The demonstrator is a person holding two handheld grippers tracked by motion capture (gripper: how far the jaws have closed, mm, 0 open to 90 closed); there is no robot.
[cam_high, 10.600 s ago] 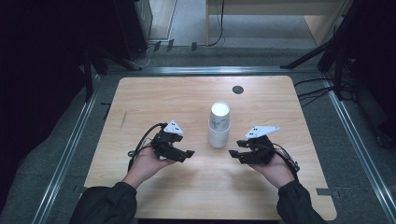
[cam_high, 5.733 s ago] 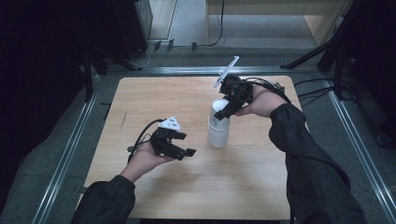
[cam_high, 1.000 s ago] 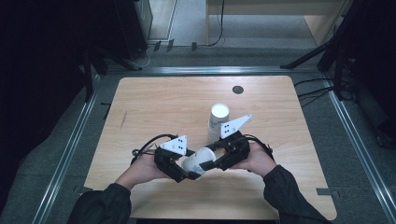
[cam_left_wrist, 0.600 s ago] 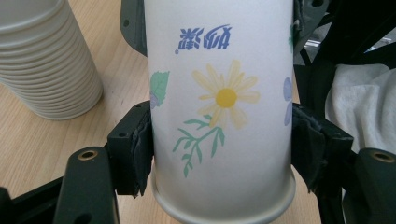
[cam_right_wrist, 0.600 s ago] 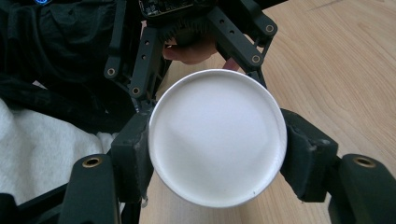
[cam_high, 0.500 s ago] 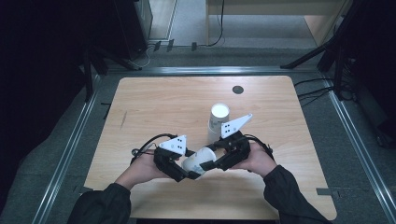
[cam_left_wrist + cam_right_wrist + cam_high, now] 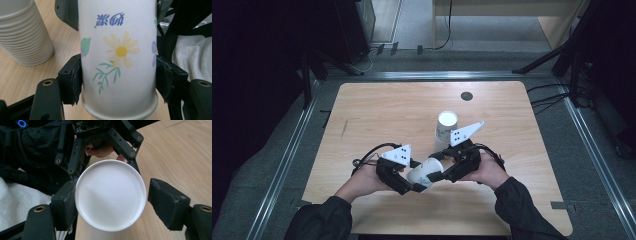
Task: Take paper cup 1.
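The left gripper (image 7: 412, 181) clamps the paper cup (image 7: 119, 57). The right gripper's (image 7: 112, 202) fingers have just been opening, one pad now clear of the cup's base, so the handover looks done.

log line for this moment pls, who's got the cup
left gripper: shut on paper cup | right gripper: jaws just opening, one pad off cup base | cup stack: upright behind | phase: handover to left

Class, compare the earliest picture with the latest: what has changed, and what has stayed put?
One paper cup has left the cup stack and hangs over the table's near side. The left gripper is clamped on it; the right gripper has just been opening around its base. The stack stayed put.
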